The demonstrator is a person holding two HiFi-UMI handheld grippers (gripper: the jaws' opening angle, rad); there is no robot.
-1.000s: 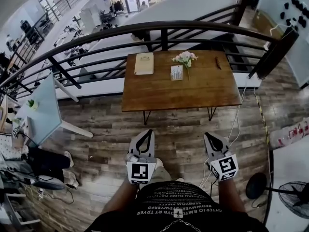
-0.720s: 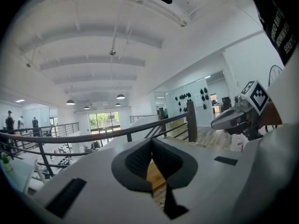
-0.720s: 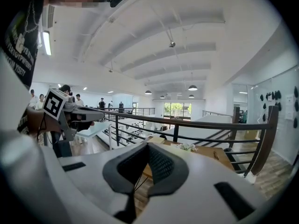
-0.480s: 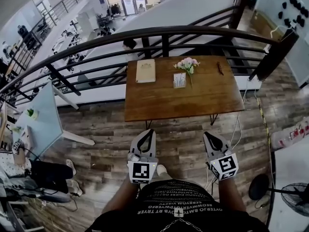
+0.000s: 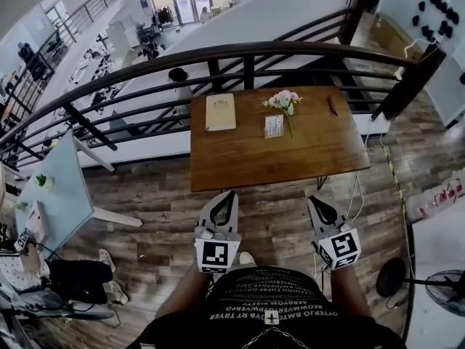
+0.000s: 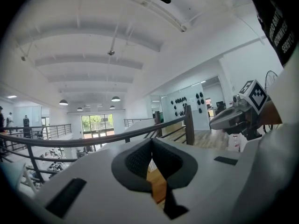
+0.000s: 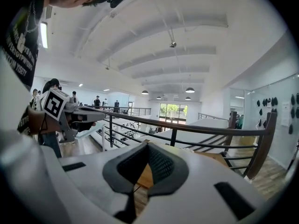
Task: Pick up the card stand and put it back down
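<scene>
Closer now: the surface (image 5: pixel 290 158) has been drawn nearer in the head view than a second ago. Its near edge is now found just ahead of the left tongs (image 5: pixel 230 194) and the right tongs (image 5: pixel 314 201), with less floor (image 5: pixel 160 195) left between. The railing (image 5: pixel 247 49) is seen running behind the far edge. Both tongs are held low and forward, short of the surface, with nothing touched. Both are clenched and empty: in each gripper view the tips are seen pressed together, and only a sliver of brown wood shows through the hollow behind them.

On the far half of the surface a pale pad (image 5: pixel 220 112) is laid flat at the left, and a small bunch of flowers (image 5: pixel 283 100) is set to its right. The card stand (image 5: pixel 274 126) is seen upright just beside the flowers, on their near side, well apart from both tongs.

The step in hand is judged to be the approach; the pickup has not been begun. For the next move the gap must be closed, one pair of tongs released wide and reached over the near half of the surface. The jaws must then be set either side of the stand before being clenched. Care will be called for beside the flowers, which could be brushed, and the light stand could be tipped if it is struck by one jaw first.
</scene>
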